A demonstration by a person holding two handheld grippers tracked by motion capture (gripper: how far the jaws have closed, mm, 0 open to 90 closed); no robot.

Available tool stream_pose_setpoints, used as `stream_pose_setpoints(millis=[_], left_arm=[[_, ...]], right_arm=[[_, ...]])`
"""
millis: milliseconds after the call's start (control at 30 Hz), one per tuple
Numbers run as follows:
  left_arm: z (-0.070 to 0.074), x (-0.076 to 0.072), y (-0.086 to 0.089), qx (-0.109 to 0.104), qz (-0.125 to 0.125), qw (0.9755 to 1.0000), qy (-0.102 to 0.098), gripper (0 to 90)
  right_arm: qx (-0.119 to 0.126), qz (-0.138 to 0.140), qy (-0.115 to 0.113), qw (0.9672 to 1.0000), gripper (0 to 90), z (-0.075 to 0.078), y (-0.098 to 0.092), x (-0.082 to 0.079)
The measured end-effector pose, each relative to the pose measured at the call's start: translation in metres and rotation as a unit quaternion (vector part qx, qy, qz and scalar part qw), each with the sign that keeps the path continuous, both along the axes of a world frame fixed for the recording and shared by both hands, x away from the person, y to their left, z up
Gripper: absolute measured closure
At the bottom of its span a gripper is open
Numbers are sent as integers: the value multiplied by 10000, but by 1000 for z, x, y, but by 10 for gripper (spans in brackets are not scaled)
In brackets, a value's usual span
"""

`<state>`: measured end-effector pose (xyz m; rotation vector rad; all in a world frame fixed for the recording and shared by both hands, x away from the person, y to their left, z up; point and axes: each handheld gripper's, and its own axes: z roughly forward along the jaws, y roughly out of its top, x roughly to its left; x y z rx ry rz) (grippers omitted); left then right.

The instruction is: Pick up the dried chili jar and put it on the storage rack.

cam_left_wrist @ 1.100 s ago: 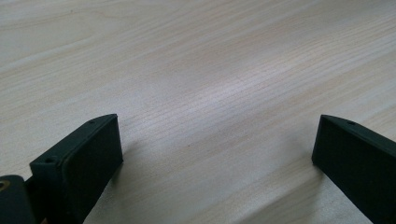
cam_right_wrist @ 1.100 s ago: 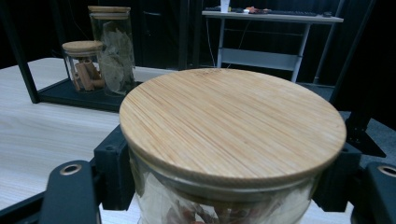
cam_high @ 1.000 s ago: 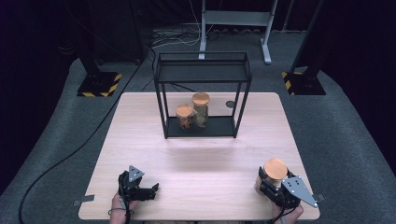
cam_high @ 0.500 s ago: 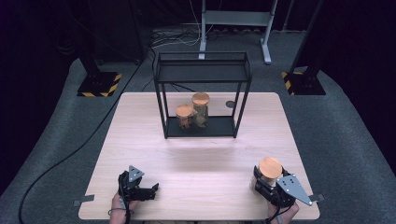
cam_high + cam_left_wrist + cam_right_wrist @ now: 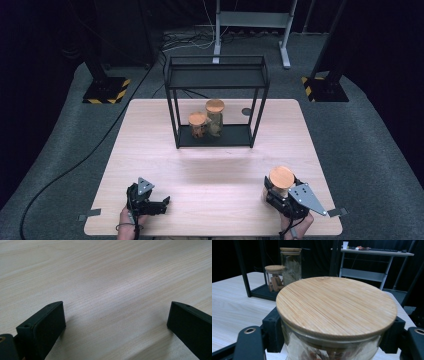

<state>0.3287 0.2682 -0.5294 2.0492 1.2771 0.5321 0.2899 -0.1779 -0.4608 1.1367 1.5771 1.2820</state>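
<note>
Two hand-held grippers work at the near edge of the pale wooden table (image 5: 215, 165). We see the right gripper (image 5: 277, 192) at about 5 o'clock on the tabletop in the high view, its jaws clamped on the glass jar with a round bamboo lid (image 5: 281, 179). In the right gripper view the jar (image 5: 335, 315) sits between both black jaws, pads pressed to the glass just under the lid, jar upright. Contents look brownish; we cannot tell what they are.

We see the left gripper (image 5: 162, 202) at about 7 o'clock, low by the table's near edge, held by a hand (image 5: 129, 217). In the left gripper view its jaws stand wide apart with nothing between them, just bare wood grain (image 5: 112, 290) below.

At 12 o'clock on the table stands the black metal frame shelf (image 5: 216, 75), open-sided, with a dark top panel and a dark base tray. On its base we see two more jars: a short glass jar with a bamboo lid (image 5: 197, 125) holding brown sticks, and just beside it, at its right, a taller glass jar with a bamboo lid (image 5: 215, 116) holding pale leafy stuff. Both are upright; we cannot tell if they touch. The held jar is well apart from the shelf. A small dark round mark (image 5: 246, 111) lies on the table behind the shelf's right leg.
</note>
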Motion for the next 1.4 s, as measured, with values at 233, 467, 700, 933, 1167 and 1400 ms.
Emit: stream_pose_setpoints(millis=[233,467,700,933,1167,1400], left_arm=[[0,0,0,0,-1,10000,1,9],[0,0,0,-3,3,10000,-1,9],[0,0,0,1,-1,10000,0,9],[0,0,0,0,0,10000,-1,9],[0,0,0,1,0,10000,-1,9],[0,0,0,1,-1,10000,-1,9]], right_arm=[[-36,125,-28,9999,244,4,8,6],[-88,257,-35,9996,244,7,17,11],[-116,371,-35,9992,244,10,24,18],[-158,497,-29,9986,244,12,32,25],[-169,597,-54,9981,244,16,39,34],[-144,683,-53,9975,244,18,44,43]])
